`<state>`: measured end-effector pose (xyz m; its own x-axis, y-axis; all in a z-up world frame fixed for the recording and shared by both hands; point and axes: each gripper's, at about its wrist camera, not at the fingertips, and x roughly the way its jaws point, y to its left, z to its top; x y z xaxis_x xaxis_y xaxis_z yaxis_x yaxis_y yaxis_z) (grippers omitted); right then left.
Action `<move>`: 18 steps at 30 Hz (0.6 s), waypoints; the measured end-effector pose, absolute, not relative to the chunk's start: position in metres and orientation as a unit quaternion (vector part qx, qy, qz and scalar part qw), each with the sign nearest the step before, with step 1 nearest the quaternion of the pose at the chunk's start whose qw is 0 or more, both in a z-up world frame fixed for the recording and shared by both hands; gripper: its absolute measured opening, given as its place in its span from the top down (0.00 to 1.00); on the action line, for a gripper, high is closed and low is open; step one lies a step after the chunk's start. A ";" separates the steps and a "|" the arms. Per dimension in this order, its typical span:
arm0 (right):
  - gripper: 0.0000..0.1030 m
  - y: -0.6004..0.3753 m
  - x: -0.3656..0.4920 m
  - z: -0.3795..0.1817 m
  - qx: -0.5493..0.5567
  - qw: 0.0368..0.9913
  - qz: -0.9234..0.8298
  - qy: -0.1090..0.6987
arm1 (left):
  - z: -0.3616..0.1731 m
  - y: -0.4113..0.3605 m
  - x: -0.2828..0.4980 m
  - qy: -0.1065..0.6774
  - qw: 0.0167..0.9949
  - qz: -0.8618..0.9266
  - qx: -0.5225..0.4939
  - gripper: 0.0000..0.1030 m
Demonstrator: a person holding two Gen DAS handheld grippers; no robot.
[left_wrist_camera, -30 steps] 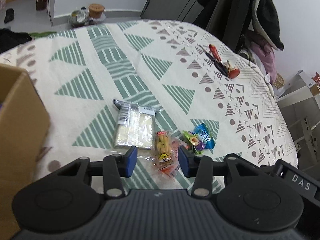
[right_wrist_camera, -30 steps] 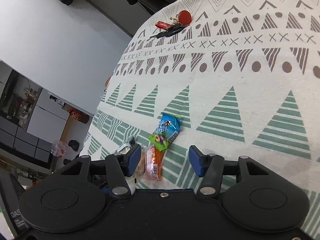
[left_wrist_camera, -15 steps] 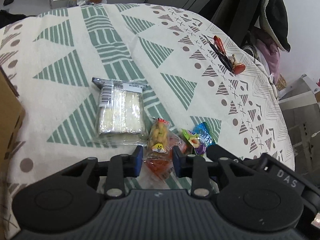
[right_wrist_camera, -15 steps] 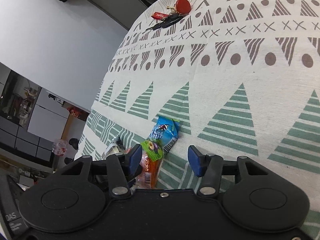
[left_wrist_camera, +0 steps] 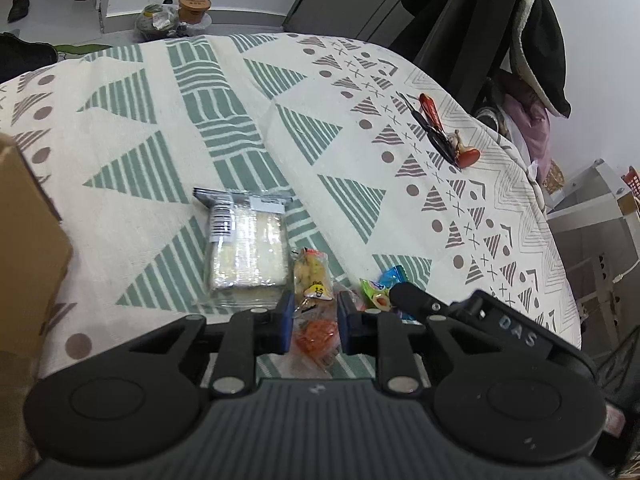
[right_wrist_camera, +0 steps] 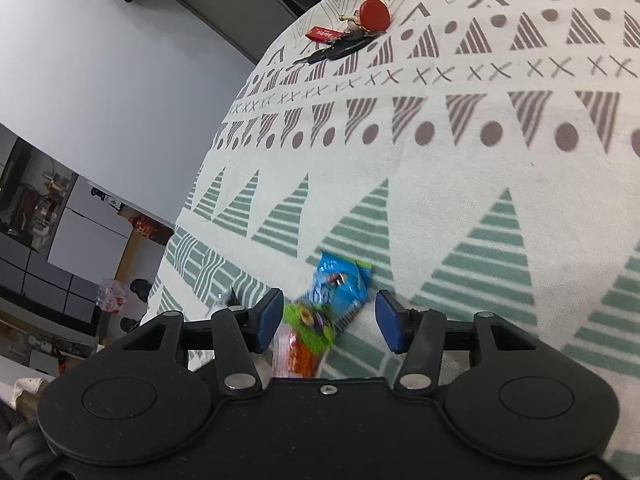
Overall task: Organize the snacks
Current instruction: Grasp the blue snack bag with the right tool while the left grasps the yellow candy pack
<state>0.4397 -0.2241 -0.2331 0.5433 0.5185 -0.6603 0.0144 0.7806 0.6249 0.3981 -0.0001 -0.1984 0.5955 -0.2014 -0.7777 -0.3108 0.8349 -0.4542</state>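
Observation:
On the patterned tablecloth (left_wrist_camera: 248, 128) lie a clear cracker pack (left_wrist_camera: 248, 252), a yellow-and-orange snack pouch (left_wrist_camera: 314, 284), a green packet (left_wrist_camera: 374, 294) and a blue packet (right_wrist_camera: 340, 284). My left gripper (left_wrist_camera: 312, 320) has its blue pads closed against the yellow-and-orange pouch. My right gripper (right_wrist_camera: 328, 320) is open and straddles the green packet (right_wrist_camera: 310, 322) and the blue packet without touching them. The right gripper's body also shows at the right of the left wrist view (left_wrist_camera: 480, 316).
A cardboard box (left_wrist_camera: 28, 248) stands at the left edge. A bunch of keys with a red tag and a red fob (left_wrist_camera: 444, 136) lies at the far right of the table; it shows in the right wrist view (right_wrist_camera: 348, 40) too. A dark coat (left_wrist_camera: 532, 40) hangs behind the table.
My left gripper moved forward over the yellow-and-orange pouch and closed on it. My right gripper advanced until the green and blue packets lie between its open fingers.

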 end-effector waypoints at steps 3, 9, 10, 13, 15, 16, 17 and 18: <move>0.58 -0.217 0.444 -0.234 0.281 0.830 0.155 0.456 | -0.192 0.002 0.391 0.444 0.849 0.034 -0.283 0.79; 0.73 -0.215 0.436 -0.231 0.251 0.831 0.165 0.468 | -0.179 0.009 0.375 0.439 0.853 0.039 -0.279 0.80; 0.74 -0.215 0.433 -0.230 0.250 0.831 0.166 0.468 | -0.178 0.010 0.372 0.439 0.853 0.040 -0.279 0.80; 0.74 -0.218 0.424 -0.224 0.248 0.832 0.170 0.466 | -0.174 0.012 0.362 0.438 0.854 0.041 -0.276 0.80; 0.74 -0.219 0.418 -0.217 0.249 0.833 0.176 0.461 | -0.170 0.013 0.354 0.437 0.855 0.041 -0.277 0.80; 0.74 -0.220 0.414 -0.214 0.249 0.834 0.179 0.458 | -0.168 0.014 0.350 0.437 0.855 0.042 -0.277 0.80; 0.74 -0.221 0.409 -0.210 0.249 0.835 0.181 0.457 | -0.166 0.015 0.345 0.436 0.855 0.043 -0.277 0.80; 0.74 -0.221 0.404 -0.207 0.248 0.835 0.184 0.455 | -0.163 0.016 0.341 0.434 0.856 0.043 -0.278 0.80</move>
